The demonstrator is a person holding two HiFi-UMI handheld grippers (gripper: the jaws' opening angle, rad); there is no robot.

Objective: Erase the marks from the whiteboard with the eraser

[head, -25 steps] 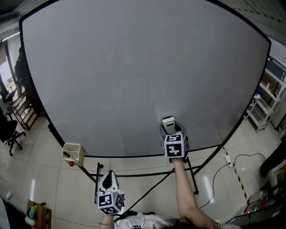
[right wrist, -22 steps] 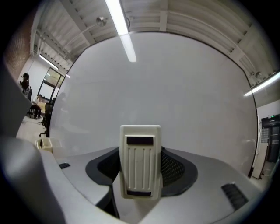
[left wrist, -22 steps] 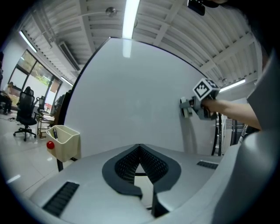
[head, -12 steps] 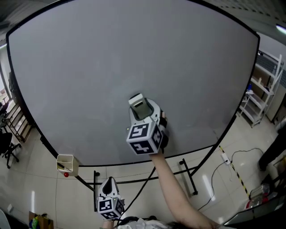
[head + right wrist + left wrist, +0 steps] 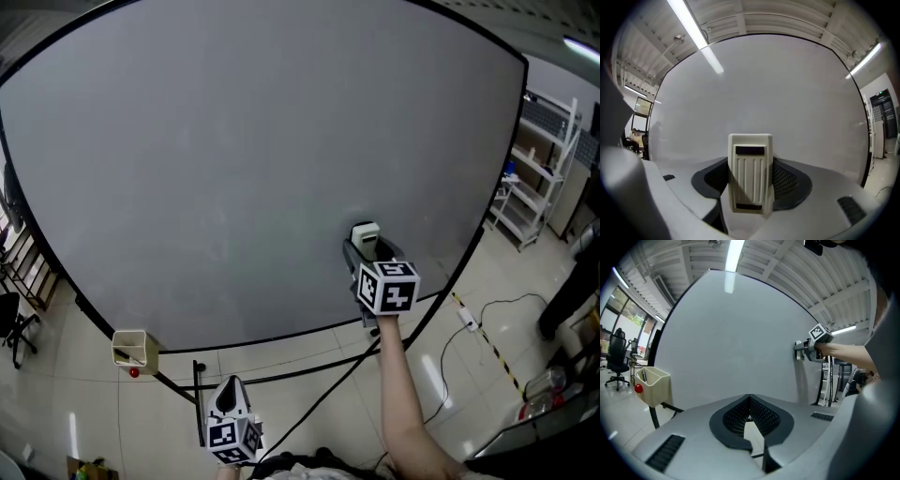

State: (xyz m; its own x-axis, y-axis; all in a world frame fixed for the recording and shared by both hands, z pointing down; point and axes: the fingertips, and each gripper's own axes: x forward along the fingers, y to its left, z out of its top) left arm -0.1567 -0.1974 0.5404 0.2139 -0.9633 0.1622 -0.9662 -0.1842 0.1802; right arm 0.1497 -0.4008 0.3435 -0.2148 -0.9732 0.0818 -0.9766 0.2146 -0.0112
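The large white whiteboard with a thin black frame [image 5: 234, 141] fills most of your head view, standing on a black tubular stand [image 5: 281, 375]. Your right forearm [image 5: 403, 394] is bare and stretched forward and up from the bottom edge of that view, carrying the right gripper [image 5: 365, 247] to the board's lower right part, just above its bottom edge. Your left gripper [image 5: 228, 389] sits low and close to your body, below the board's bottom edge, pointing up at it.

A cream open-topped plastic box [image 5: 130, 347] hangs at the board's lower left edge, with a small red round thing [image 5: 134, 372] just under it.

The right gripper's jaws are clamped on the cream ribbed plastic eraser [image 5: 750, 173], one pad on each long side. The eraser stands upright, and from the left gripper view it appears to meet the board's surface. The left gripper's jaws [image 5: 750, 401] are closed tip to tip with nothing between them.
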